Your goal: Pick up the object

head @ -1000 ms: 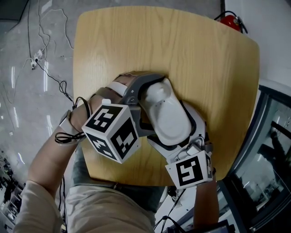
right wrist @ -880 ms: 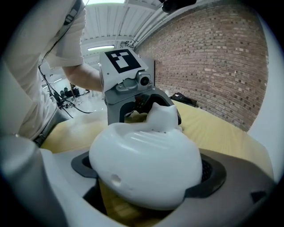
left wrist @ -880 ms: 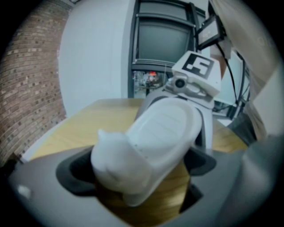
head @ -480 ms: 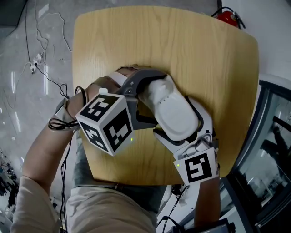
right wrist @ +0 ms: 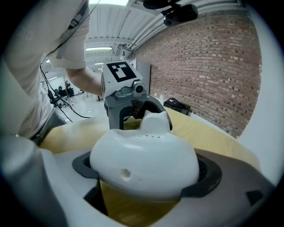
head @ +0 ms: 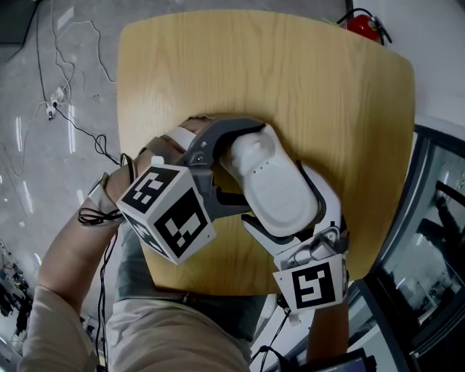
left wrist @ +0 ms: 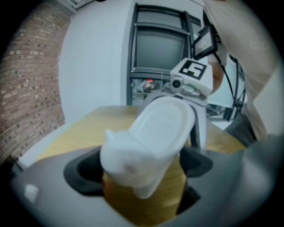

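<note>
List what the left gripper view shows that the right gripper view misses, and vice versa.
Left gripper view only: a dark glass-fronted frame. Right gripper view only: a small hole in the rounded end of the white cat-eared plastic object, and a black ceiling camera. Both: that object, clamped by the right gripper while the left gripper's jaws are closing around its eared end, the wooden table and a brick wall.

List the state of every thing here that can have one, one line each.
right gripper, shut on the white cat-eared object.
left gripper, jaws closing around the object's eared end, pads not yet pressing both sides.
white cat-eared object, gripped across its wide end; cannot tell whether it is off the table.
</note>
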Demonstrator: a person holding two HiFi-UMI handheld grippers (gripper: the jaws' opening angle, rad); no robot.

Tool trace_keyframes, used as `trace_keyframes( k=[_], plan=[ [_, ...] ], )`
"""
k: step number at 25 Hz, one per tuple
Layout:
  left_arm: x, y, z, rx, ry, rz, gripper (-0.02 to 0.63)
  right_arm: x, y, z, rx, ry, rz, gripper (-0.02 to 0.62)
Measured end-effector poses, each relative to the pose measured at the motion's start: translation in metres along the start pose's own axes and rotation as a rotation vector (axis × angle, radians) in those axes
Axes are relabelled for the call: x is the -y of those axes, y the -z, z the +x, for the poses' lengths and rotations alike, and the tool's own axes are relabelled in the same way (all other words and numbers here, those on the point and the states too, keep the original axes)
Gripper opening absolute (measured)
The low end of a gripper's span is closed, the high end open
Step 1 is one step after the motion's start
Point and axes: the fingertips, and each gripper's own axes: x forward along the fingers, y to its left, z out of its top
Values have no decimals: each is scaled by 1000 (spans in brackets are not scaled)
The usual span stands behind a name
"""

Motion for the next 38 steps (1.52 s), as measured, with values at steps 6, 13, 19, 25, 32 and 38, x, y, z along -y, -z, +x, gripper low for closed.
trace_keyframes(
  k=[6,13,19,25,32,38],
  plan=[
    [-9,-4,-19,-1,-37,22,526,2,-21,2,18,20,-38,538],
    [-30,-26,-60,41,-61,67,526,11,-68,-2,-3,62,-75,538],
    [-68,-63,-129,121,-84,150,526,32,-151,-10,-18,151,-133,538],
    [-110,-103,-212,213,-67,265,526,50,-247,-16,-79,298,-150,538],
    [-136,-189,-273,320,4,511,528,81,-331,-71,-165,600,-169,538],
    [-95,-288,-293,388,96,726,528,74,-360,-169,-145,818,-119,538]
  ],
)
